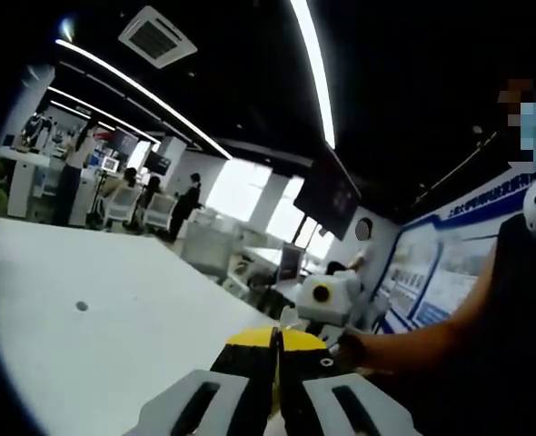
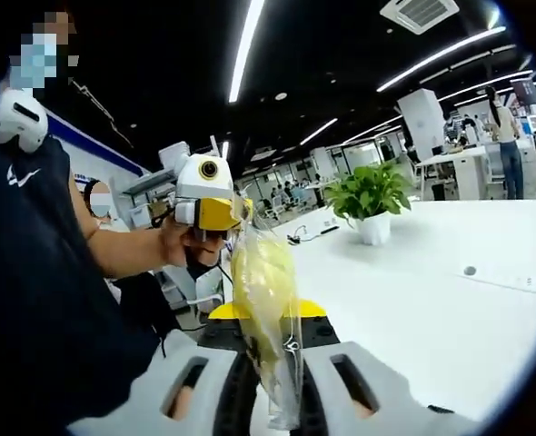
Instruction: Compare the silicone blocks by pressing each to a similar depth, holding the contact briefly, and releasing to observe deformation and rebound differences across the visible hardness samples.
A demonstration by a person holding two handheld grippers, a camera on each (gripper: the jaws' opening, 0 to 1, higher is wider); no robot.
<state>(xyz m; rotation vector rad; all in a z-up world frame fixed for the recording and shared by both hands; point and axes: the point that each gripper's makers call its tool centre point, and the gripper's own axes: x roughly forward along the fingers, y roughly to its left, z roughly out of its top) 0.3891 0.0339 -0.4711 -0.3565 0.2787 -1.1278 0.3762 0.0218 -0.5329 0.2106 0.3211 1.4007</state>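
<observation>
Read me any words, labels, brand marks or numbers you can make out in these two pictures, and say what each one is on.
None can be read.
Blue wall banner: white characters, too blurred to read.
Person's dark shirt: small white mark, no letters legible.
Clear bag in the right gripper: no print visible.

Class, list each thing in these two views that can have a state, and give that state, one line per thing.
left gripper: shut, nothing visible between its jaws.
right gripper: shut on the plastic bag.
plastic bag: clear, holding something yellow, held upright off the table.
potted plant: upright on the white table.
wall screen: dark.
ceiling light strips: lit.
</observation>
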